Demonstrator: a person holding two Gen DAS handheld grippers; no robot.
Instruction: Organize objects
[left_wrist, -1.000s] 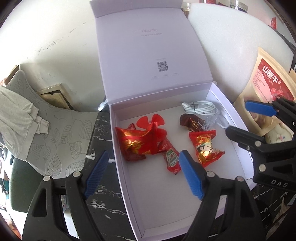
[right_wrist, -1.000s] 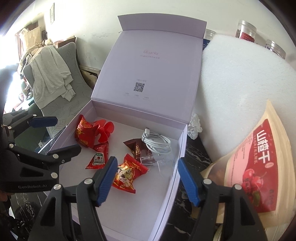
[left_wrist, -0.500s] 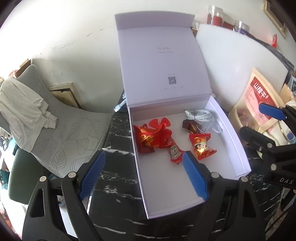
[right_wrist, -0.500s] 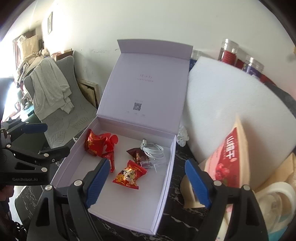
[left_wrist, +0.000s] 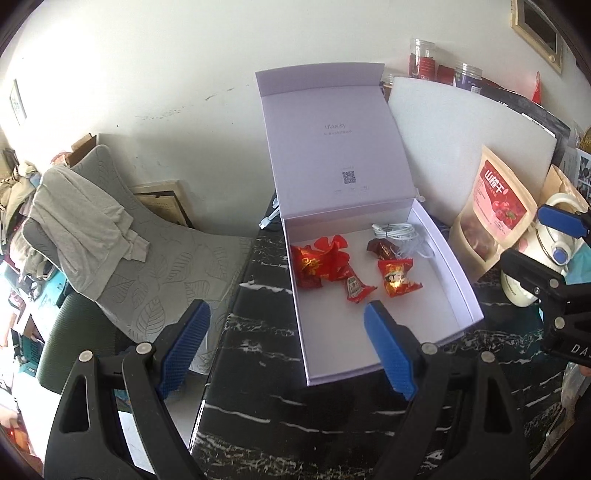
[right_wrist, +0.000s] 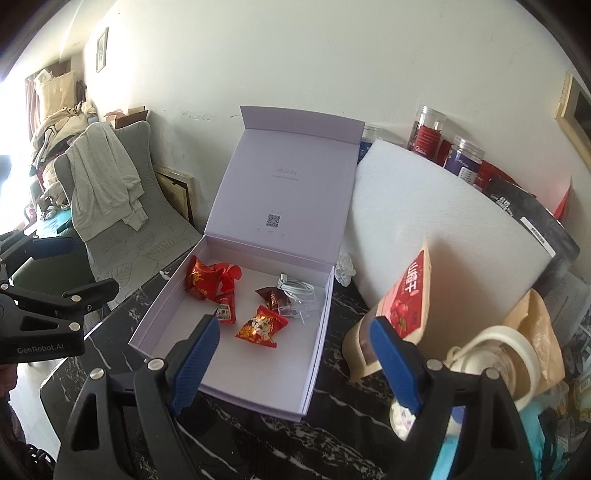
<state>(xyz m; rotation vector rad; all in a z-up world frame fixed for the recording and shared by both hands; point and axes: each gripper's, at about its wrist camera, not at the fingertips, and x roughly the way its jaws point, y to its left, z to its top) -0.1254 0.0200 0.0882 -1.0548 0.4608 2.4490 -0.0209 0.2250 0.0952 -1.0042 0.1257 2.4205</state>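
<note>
Both claws have pulled back and up from the box since a second ago; it now looks smaller and more of the black marble surface (left_wrist: 280, 413) shows in front of it.

Left wrist view: left claw (left_wrist: 286, 345) is released, blue pads spread wide, gripping nothing, hovering over the surface near the box's front-left corner. The lilac box (left_wrist: 458, 280) sits on the surface with its lid standing upright behind it. Inside, toward the back: a red foil packet (left_wrist: 314, 264) with a red fan-shaped piece behind it, a small ketchup sachet (left_wrist: 355, 288), a red candy wrapper (left_wrist: 397, 277), a brown wrapper (left_wrist: 382, 248) and a coiled white cable (left_wrist: 397, 230). The front half of the box floor is bare. Right claw (left_wrist: 543, 243) enters at the right edge, cut off by the frame, jaws apart. A snack pouch (left_wrist: 495, 206) stands right of the box, just beside it.

Right wrist view: right claw (right_wrist: 293, 360) is released too, empty, above the box's front-right part. Left claw shows at the left edge, partly cropped. Something clear lies by the cable (right_wrist: 297, 288); can't tell what. A white lidded container (right_wrist: 495, 350) behind the right pad is mostly blocked. Print inside the lid is too small to read.
</note>
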